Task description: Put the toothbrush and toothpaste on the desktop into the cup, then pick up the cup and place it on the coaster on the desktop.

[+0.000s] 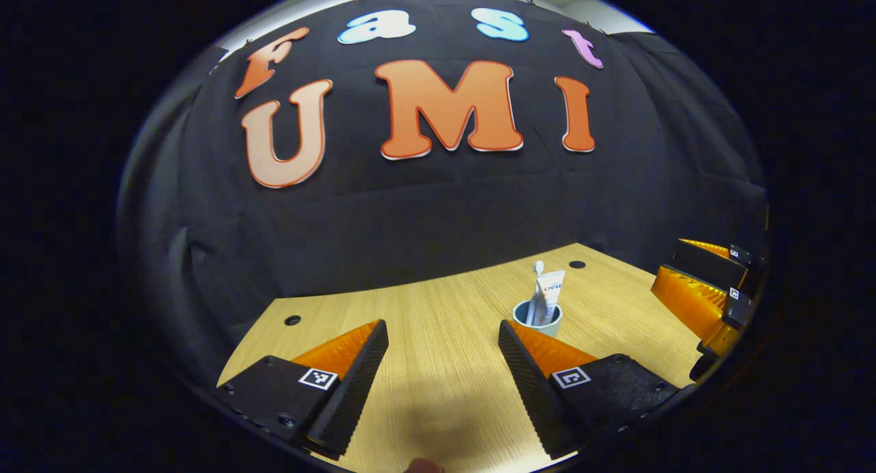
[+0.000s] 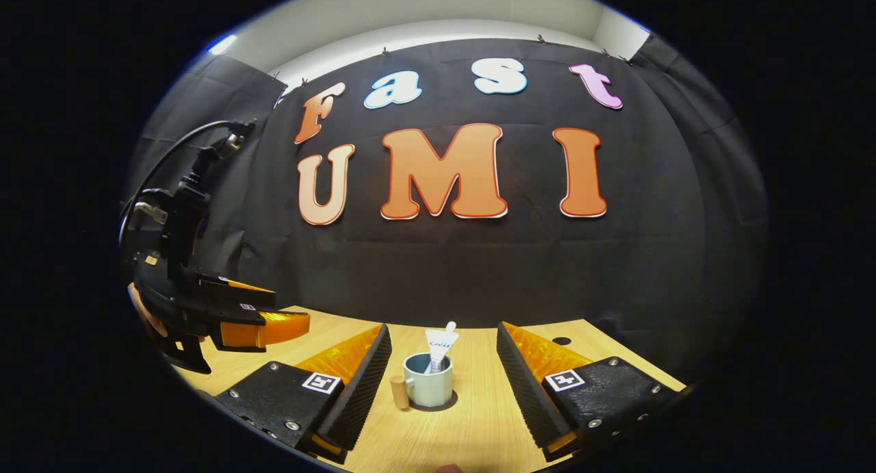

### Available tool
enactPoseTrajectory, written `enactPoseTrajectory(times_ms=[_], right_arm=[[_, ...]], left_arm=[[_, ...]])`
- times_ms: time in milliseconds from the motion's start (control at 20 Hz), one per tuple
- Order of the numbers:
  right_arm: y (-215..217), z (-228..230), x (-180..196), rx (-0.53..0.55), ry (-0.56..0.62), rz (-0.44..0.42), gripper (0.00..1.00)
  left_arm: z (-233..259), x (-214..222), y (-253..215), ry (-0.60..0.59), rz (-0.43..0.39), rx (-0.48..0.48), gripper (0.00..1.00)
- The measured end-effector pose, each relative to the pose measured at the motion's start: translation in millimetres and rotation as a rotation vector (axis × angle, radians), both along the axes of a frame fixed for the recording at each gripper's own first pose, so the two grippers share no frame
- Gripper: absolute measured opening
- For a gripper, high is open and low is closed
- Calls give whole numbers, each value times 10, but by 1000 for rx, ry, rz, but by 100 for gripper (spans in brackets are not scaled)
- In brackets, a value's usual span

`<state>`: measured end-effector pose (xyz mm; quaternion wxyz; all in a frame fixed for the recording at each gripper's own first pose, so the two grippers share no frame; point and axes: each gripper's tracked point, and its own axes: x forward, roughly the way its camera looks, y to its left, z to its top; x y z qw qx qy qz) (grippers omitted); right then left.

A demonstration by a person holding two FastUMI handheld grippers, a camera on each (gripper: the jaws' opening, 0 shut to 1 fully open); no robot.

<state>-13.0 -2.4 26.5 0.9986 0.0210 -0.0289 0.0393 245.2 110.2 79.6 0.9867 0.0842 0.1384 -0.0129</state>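
Note:
A pale blue cup (image 2: 430, 384) with a wooden handle (image 2: 398, 392) stands upright on the wooden desktop (image 2: 472, 425). A white toothpaste tube (image 2: 439, 346) and a white toothbrush (image 2: 450, 327) stick up out of it. My right gripper (image 2: 443, 329) is open, and the cup sits just beyond its fingertips, centred in the gap and untouched. A dark rim under the cup's base may be the coaster or a shadow. My left gripper (image 1: 441, 329) is open and empty, with the cup (image 1: 537, 317) ahead to its right. Toothpaste (image 1: 549, 291) and toothbrush (image 1: 538, 267) rise from it.
The black cloth wall closes off the back of the desktop (image 1: 438, 391). Small round cable holes (image 1: 292, 320) (image 1: 577, 263) sit near the table's far edge. The right gripper (image 1: 667, 266) shows at the right of the left gripper view. The left gripper (image 2: 287, 309), with a hand behind it, hovers at the left of the right gripper view.

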Motion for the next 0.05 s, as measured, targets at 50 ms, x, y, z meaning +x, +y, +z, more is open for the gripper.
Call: enactPoseTrajectory(times_ms=[50], right_arm=[[57, 24, 1, -9, -14, 1, 98]], left_arm=[[32, -52, 68, -32, 20, -5, 97]])
